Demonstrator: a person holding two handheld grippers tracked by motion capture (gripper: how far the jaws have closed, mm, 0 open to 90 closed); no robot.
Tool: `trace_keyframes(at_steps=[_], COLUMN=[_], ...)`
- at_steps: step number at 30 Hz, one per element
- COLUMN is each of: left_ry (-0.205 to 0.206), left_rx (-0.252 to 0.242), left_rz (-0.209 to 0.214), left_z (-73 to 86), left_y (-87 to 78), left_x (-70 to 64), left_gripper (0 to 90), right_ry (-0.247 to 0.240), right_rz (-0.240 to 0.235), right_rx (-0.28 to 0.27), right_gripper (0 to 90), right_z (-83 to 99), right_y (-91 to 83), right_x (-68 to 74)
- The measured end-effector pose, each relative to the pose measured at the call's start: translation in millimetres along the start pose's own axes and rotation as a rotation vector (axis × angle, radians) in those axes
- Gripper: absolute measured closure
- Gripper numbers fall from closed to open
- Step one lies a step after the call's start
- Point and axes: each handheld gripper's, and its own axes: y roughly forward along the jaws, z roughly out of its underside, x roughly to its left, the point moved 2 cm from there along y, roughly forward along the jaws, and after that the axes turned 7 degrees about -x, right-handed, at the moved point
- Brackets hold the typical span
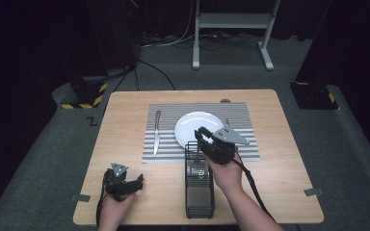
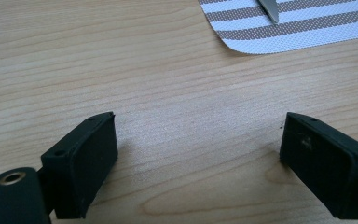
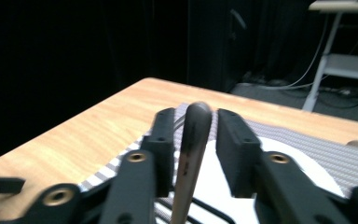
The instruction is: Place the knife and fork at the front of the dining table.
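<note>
A black wire cutlery basket [image 1: 200, 197] stands at the table's near middle. A metal utensil stands upright in its far end, its handle [image 3: 191, 154] rising between the jaws of my right gripper [image 1: 201, 134], which is shut on the handle just below its rounded tip. Which kind of utensil it is stays hidden. Just beyond lies a white plate [image 1: 192, 126] on a striped placemat [image 1: 241, 113], with a knife [image 1: 157, 132] to the plate's left. My left gripper [image 1: 134, 182] rests low over bare wood at the near left, open and holding nothing [image 2: 198, 140].
The placemat's near corner [image 2: 307, 28] and the knife tip [image 2: 270, 9] lie ahead of the left gripper. Bare wood surrounds the mat on the left, right and near sides. Small tape tabs [image 1: 313, 191] sit at the near table edges. A white stand [image 1: 231, 21] is on the floor beyond.
</note>
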Motion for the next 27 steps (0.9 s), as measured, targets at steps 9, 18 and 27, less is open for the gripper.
trace_keyframes(at_steps=[9, 18, 27], left_ry=[0.000, 0.000, 0.000], left_rx=[0.000, 0.001, 0.001], left_rz=[-0.001, -0.001, -0.002], left_z=[0.0, 0.0, 0.0], left_y=[0.0, -0.1, -0.1], left_x=[0.0, -0.1, -0.1], left_gripper=[11.1, 11.1, 11.1], right_ry=[-0.026, -0.039, -0.039], right_rz=[-0.067, -0.076, -0.067], right_rx=[-0.056, -0.165, -0.243], right_gripper=[87.0, 86.9, 87.0], right_z=[-4.4, -26.1, -44.8], right_y=[-12.5, -36.3, -51.3], right_x=[11.9, 16.7, 16.2])
